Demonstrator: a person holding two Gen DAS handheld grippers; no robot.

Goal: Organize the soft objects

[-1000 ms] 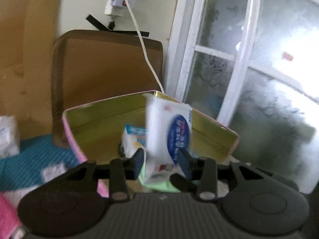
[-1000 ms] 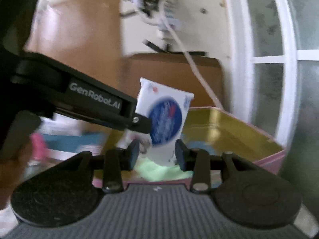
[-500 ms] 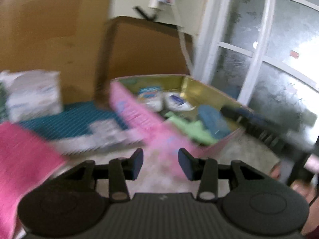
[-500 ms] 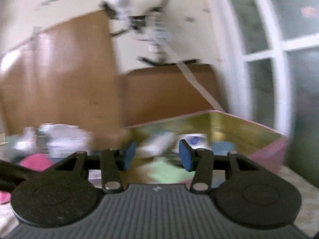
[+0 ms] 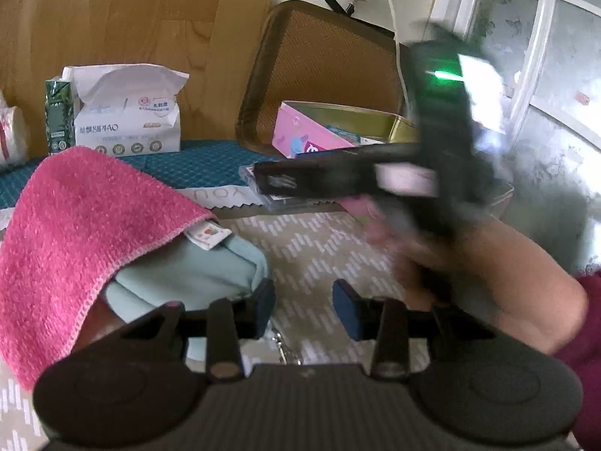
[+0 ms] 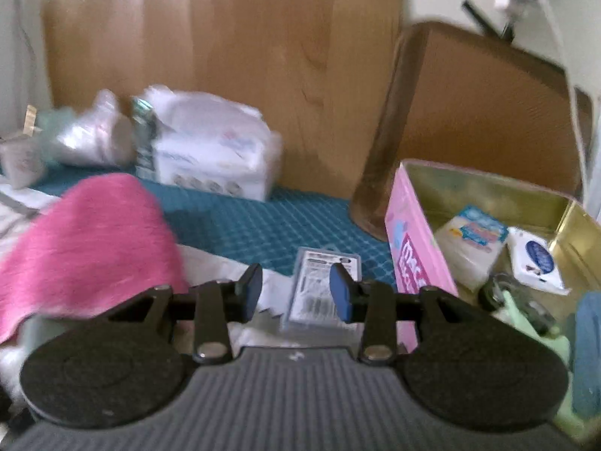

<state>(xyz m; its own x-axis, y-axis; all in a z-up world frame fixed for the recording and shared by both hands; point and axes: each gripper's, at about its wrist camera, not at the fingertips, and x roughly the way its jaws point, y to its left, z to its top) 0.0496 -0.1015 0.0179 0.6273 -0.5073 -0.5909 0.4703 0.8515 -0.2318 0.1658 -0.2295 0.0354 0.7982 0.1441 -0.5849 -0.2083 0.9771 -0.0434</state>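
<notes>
A pink towel (image 5: 75, 233) lies draped over a pale blue cloth (image 5: 188, 278) at the left; the towel also shows in the right wrist view (image 6: 86, 244). My left gripper (image 5: 303, 310) is open and empty, just right of the blue cloth. My right gripper (image 6: 295, 293) is open and empty above a clear plastic case (image 6: 323, 285); its body crosses the left wrist view as a blurred black shape. The pink tin box (image 6: 409, 248) at the right holds a small tissue pack (image 6: 537, 263), a second pack (image 6: 473, 240), a green cloth (image 6: 526, 319) and a blue cloth (image 6: 589, 338).
A large white tissue pack (image 5: 127, 116) stands at the back on a teal mat (image 5: 195, 165). A brown tray (image 5: 323, 71) leans against the wall behind the tin. A crumpled plastic bag (image 6: 86, 139) lies far left. A window is at the right.
The tissue pack held between both grippers over the tin now lies inside it. Both grippers have swung left, away from the tin, toward the pink towel.
</notes>
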